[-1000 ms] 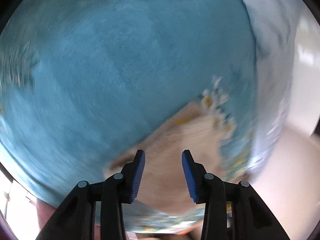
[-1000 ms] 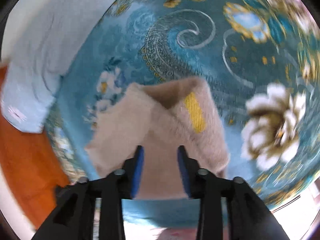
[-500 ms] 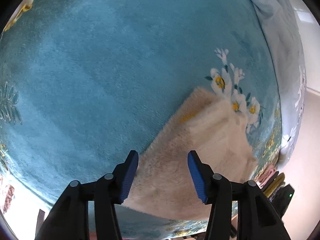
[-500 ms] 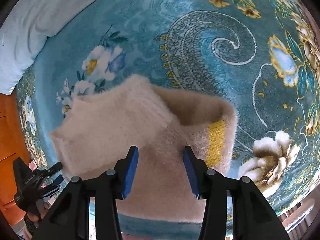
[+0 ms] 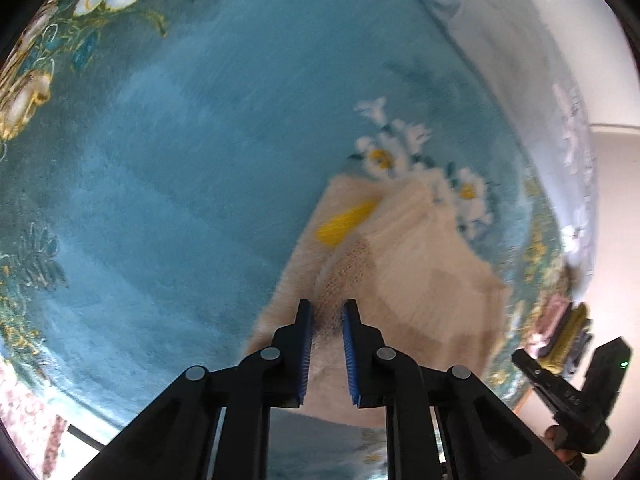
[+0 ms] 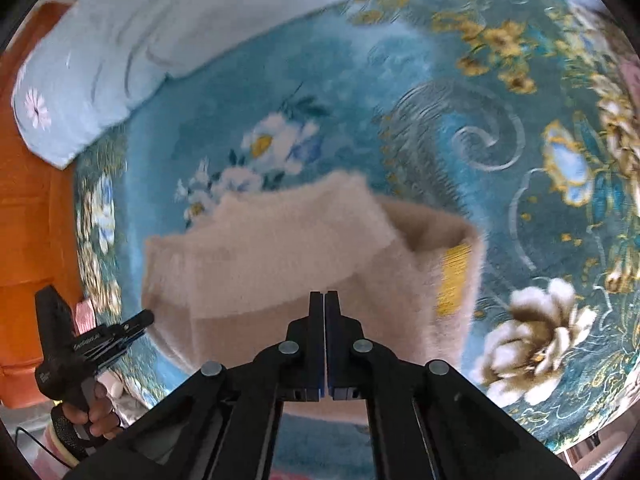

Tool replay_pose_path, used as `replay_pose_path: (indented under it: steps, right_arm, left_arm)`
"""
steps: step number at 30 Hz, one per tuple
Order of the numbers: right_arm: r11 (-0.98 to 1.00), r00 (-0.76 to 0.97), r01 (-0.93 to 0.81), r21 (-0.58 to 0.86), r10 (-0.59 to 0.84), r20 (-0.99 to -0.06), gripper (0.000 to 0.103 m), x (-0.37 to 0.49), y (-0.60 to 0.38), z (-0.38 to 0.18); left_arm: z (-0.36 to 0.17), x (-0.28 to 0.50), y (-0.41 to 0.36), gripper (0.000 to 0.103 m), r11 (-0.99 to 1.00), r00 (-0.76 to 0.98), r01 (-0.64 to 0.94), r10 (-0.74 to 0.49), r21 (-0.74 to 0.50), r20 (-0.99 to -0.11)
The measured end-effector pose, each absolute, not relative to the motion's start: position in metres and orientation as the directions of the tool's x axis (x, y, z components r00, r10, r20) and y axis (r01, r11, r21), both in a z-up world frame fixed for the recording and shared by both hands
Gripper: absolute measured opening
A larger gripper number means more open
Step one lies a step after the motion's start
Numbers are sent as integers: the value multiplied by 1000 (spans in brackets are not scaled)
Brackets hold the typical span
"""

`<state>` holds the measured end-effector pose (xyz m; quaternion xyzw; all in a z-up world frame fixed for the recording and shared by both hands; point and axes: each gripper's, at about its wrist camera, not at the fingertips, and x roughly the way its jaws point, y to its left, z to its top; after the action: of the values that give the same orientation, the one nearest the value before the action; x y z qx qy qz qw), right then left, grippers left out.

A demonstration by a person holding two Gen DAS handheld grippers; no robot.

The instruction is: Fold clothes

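A fluffy beige garment (image 5: 420, 280) with a yellow patch lies partly folded on a blue floral blanket (image 5: 180, 180). My left gripper (image 5: 325, 312) pinches a raised fold of it between nearly closed blue pads. In the right wrist view the same garment (image 6: 280, 248) lies below my right gripper (image 6: 324, 298), whose pads (image 6: 318, 340) are pressed together at the garment's near edge; whether cloth is caught between them is hidden. Each gripper shows at the edge of the other's view: the right one in the left wrist view (image 5: 568, 384) and the left one in the right wrist view (image 6: 88, 340).
A pale blue quilt (image 6: 120, 40) with a daisy print lies along the far side of the blanket (image 6: 520, 140). An orange surface (image 6: 28, 240) borders the bed at left. Small items (image 5: 564, 328) sit at the bed's edge.
Both grippers were open half a second ago and have closed. The left one has gathered up a fold of the garment. Both have moved closer to the garment.
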<state>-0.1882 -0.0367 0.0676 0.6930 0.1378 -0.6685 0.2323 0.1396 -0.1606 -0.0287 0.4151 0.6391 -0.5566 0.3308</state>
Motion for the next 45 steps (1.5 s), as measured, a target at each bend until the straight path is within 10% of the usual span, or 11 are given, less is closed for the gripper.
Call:
replay_pose_path:
  steps: [10, 14, 15, 23, 26, 29, 45]
  right_arm:
    - [-906, 71, 403, 133, -114, -991, 1, -220, -13, 56]
    - [-902, 99, 407, 142, -111, -989, 58, -223, -21, 44]
    - [-901, 101, 411, 138, -105, -989, 59, -224, -23, 39]
    - [-893, 134, 443, 78, -20, -991, 58, -221, -35, 6]
    - [-878, 121, 475, 55, 3, -993, 23, -214, -41, 10]
    - [-862, 111, 504, 55, 2, -994, 12, -208, -44, 18]
    - [-920, 78, 390, 33, -2, -997, 11, -222, 6, 30]
  left_arm:
    - [-51, 143, -162, 16, 117, -427, 904, 196, -411, -883]
    - [-54, 143, -163, 16, 124, -420, 907, 210, -402, -883]
    - [-54, 142, -164, 16, 120, -415, 909, 214, -398, -884]
    - [-51, 140, -166, 16, 114, -408, 913, 222, -392, -886]
    - [-47, 138, -165, 16, 99, -408, 913, 216, -396, -887]
    - [-44, 138, -164, 16, 105, -416, 909, 197, -402, -888]
    - [-36, 113, -169, 16, 34, -454, 890, 171, -455, -874]
